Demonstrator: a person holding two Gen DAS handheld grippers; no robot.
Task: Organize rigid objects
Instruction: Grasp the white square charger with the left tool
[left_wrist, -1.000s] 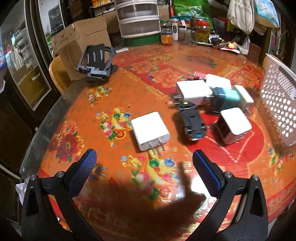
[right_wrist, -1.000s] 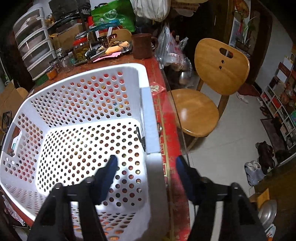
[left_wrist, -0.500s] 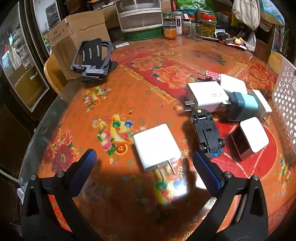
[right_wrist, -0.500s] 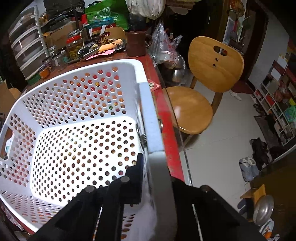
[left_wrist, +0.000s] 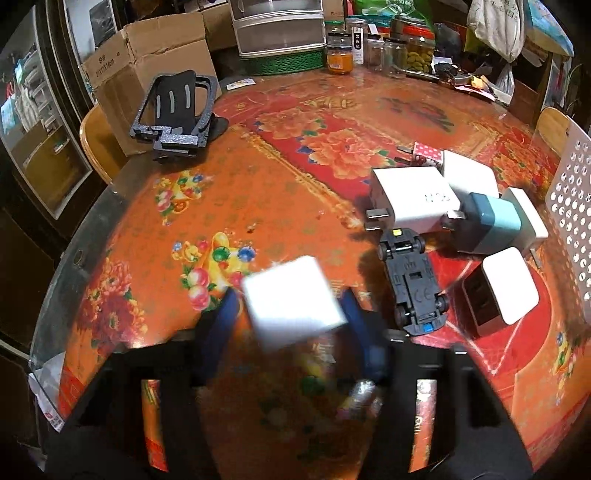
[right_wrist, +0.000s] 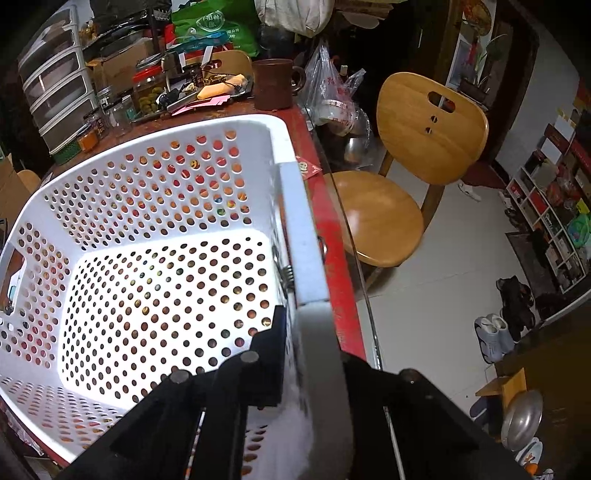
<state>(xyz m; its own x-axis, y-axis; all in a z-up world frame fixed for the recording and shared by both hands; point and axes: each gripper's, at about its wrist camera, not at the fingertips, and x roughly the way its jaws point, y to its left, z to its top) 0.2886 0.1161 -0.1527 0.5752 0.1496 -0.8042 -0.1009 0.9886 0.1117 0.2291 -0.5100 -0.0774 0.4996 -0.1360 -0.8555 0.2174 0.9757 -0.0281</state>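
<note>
Glossy glass-topped table (left_wrist: 280, 192), smooth white plastic charger (left_wrist: 291, 301), perforated plastic basket (right_wrist: 110, 206), wooden chair (right_wrist: 413, 147).

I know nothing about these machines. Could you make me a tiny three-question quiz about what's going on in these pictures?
1. True or false: the left claw has closed on a white charger.
2. What is the right claw clamped on? A) a chair B) the basket rim C) a mug
3. Fill in: the toy car lies with its ____ facing up.

Key: 1 true; 2 B; 3 underside.
</note>
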